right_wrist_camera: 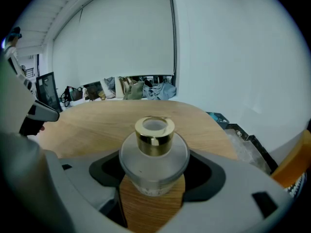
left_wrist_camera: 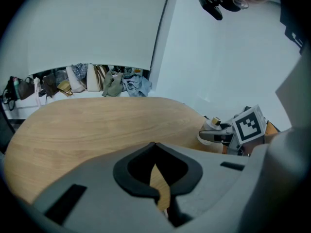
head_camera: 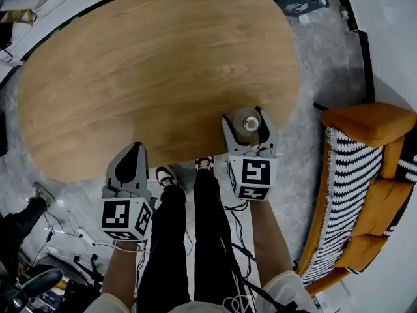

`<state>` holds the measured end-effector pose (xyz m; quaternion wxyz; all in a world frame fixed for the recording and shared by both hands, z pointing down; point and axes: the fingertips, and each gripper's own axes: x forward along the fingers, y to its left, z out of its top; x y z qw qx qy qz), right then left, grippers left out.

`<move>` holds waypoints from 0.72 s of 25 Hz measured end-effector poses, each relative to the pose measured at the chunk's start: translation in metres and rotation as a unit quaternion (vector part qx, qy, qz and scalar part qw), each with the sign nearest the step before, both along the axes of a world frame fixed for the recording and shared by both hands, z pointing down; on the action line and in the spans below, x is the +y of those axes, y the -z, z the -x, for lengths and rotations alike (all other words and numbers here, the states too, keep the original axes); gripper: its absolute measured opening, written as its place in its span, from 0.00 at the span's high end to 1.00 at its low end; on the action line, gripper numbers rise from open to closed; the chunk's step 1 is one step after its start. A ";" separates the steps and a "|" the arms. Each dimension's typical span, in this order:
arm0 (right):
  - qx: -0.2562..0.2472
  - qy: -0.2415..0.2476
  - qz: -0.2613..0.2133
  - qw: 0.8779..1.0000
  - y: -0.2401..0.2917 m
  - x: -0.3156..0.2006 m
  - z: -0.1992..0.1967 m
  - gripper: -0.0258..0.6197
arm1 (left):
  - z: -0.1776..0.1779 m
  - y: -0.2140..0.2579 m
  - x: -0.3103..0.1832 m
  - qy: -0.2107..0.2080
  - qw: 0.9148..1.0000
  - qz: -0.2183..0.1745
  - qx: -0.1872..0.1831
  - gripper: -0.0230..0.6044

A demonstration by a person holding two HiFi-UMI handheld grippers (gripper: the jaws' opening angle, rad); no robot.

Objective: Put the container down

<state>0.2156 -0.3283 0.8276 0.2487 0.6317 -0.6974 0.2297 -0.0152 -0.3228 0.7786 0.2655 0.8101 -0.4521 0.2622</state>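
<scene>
Frosted-glass container (right_wrist_camera: 154,152), topped by a gold collar, sits clamped between the jaws of the right gripper (head_camera: 247,119), the dark pads pressing on its round shoulders from both sides. It stands upright over the near right part of the oval wooden table (head_camera: 150,70), close to the near edge. The right gripper view shows wood grain directly under its base, but no view settles whether the base already rests on the surface or hangs just above it.

The left gripper (head_camera: 132,158) waits to the left, at the table's near edge and well apart from the container, jaws pressed together with nothing between them. The person's legs in black trousers (head_camera: 195,240) stand between the two tools, and an orange sofa (head_camera: 368,175) with a striped throw lies to the far right on the floor.

Judged from this, the put-down itself is the step in hand: the container is in position over the table but not yet let go. The next move appears to call for lowering it until the base sits flat, keeping it upright, then parting the right jaws and drawing the gripper back toward the near side without nudging the bottle toward the edge.
</scene>
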 end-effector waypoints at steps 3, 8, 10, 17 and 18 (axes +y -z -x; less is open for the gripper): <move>0.013 -0.001 -0.009 1.000 -0.001 0.002 0.001 0.44 | 0.004 -0.001 0.002 0.002 1.000 0.000 0.000 0.95; 0.017 -0.011 -0.024 0.999 0.000 0.001 0.002 0.44 | 0.007 -0.003 0.006 0.004 1.000 0.002 0.001 0.95; 0.005 -0.014 -0.028 0.999 0.000 0.001 0.002 0.44 | 0.008 -0.003 0.007 0.004 1.000 0.004 0.001 0.95; -0.024 -0.030 -0.037 0.999 0.005 0.000 0.003 0.44 | 0.014 -0.004 0.011 0.006 1.000 0.006 0.001 0.95; -0.025 -0.032 -0.038 0.998 0.006 -0.001 0.002 0.44 | 0.015 -0.004 0.011 0.008 1.000 0.006 0.002 0.95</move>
